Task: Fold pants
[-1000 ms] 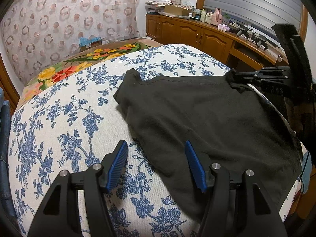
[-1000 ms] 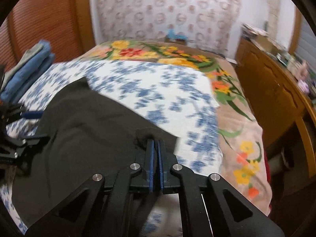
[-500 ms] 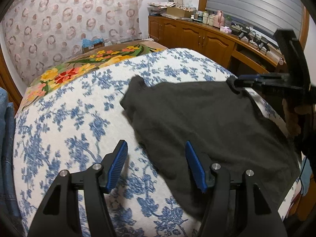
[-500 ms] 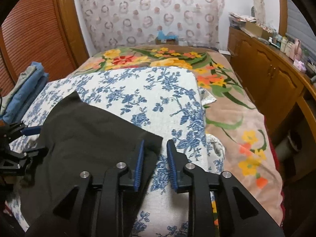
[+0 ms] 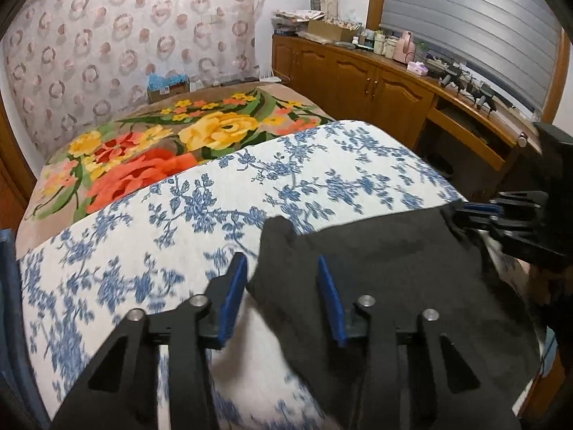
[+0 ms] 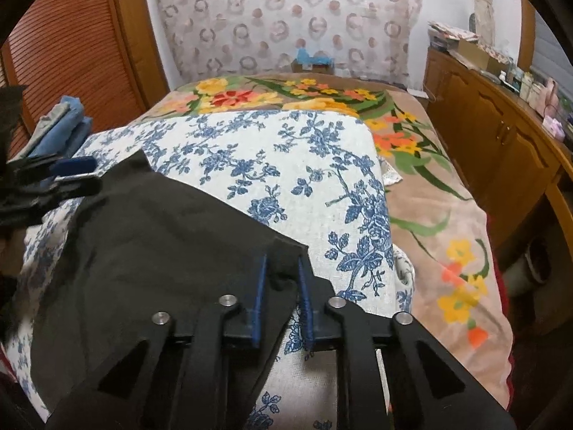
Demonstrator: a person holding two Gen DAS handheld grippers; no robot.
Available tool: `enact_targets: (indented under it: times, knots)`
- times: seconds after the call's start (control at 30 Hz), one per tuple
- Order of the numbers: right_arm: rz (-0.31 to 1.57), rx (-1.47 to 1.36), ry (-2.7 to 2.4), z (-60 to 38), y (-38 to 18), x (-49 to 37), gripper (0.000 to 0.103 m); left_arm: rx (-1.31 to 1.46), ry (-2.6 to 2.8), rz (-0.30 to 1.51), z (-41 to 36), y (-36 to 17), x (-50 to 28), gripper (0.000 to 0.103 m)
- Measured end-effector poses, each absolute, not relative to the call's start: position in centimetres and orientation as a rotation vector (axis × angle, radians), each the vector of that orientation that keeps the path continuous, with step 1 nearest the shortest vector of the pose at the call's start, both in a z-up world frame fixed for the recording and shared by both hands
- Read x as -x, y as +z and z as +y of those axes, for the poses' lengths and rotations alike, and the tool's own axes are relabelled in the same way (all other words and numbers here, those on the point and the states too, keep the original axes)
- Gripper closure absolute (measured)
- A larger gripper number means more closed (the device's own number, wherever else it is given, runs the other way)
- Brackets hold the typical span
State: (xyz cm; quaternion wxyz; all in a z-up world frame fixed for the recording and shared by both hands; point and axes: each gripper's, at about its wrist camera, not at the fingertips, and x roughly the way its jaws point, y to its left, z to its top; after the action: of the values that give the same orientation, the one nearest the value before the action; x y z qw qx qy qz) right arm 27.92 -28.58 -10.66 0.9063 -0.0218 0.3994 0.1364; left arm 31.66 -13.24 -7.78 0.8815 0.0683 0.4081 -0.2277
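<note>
Black pants (image 5: pixel 394 261) lie spread on the blue-flowered bedspread (image 5: pixel 322 165). My left gripper (image 5: pixel 282 258) straddles their far left corner. Its jaws are closing, and the blue pads still stand apart from the cloth. In the right wrist view the pants (image 6: pixel 161 243) reach from that corner down to my right gripper (image 6: pixel 282 258). The right jaws are closing on the near right corner, with cloth bunched between the pads. The right gripper (image 5: pixel 462 211) also shows at the pants' right edge, and the left gripper (image 6: pixel 71 175) shows at the far left.
A bright flowered blanket (image 5: pixel 161 150) covers the far part of the bed. Folded blue and grey clothes (image 6: pixel 61 125) are stacked at the bed's left edge. Wooden cabinets (image 5: pixel 358 82) with clutter on top run along the right side.
My left gripper moved forward over the pants' far left corner and its jaws narrowed. My right gripper opened beside the near right corner, then closed onto it again.
</note>
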Motion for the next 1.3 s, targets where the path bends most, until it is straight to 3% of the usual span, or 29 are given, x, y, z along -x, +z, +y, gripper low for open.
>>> enact_targets:
  times: [0.17,0.3,0.8,0.93,1.07,1.17,1.27,1.3]
  knots:
    - [0.806,0.040,0.283,-28.8,-10.3,-27.8,0.096,-0.156,-0.471,0.865,-13.5,-8.7,-32.8,0.079]
    - [0.805,0.041,0.279,-29.0,-10.4,-27.9,0.097,-0.165,-0.499,0.850,-13.5,-8.7,-32.4,0.101]
    - [0.810,0.060,0.229,-29.2,-10.6,-28.6,0.101,-0.116,-0.468,0.792,-11.9,-6.8,-32.0,0.102]
    - [0.799,0.026,0.242,-29.5,-10.2,-28.3,0.101,-0.121,-0.461,0.792,-12.0,-6.3,-31.2,0.096]
    - [0.784,0.026,0.228,-29.4,-9.5,-27.7,0.101,-0.146,-0.460,0.771,-12.2,-5.5,-29.9,0.073]
    - [0.776,0.028,0.224,-29.2,-9.0,-27.0,0.100,-0.150,-0.468,0.759,-12.2,-4.9,-28.9,0.063]
    - [0.762,0.037,0.218,-28.9,-8.5,-26.2,0.100,-0.159,-0.470,0.744,-12.2,-4.4,-27.7,0.047]
    - [0.758,0.039,0.218,-28.8,-8.3,-25.9,0.099,-0.158,-0.474,0.740,-12.2,-4.3,-27.3,0.046]
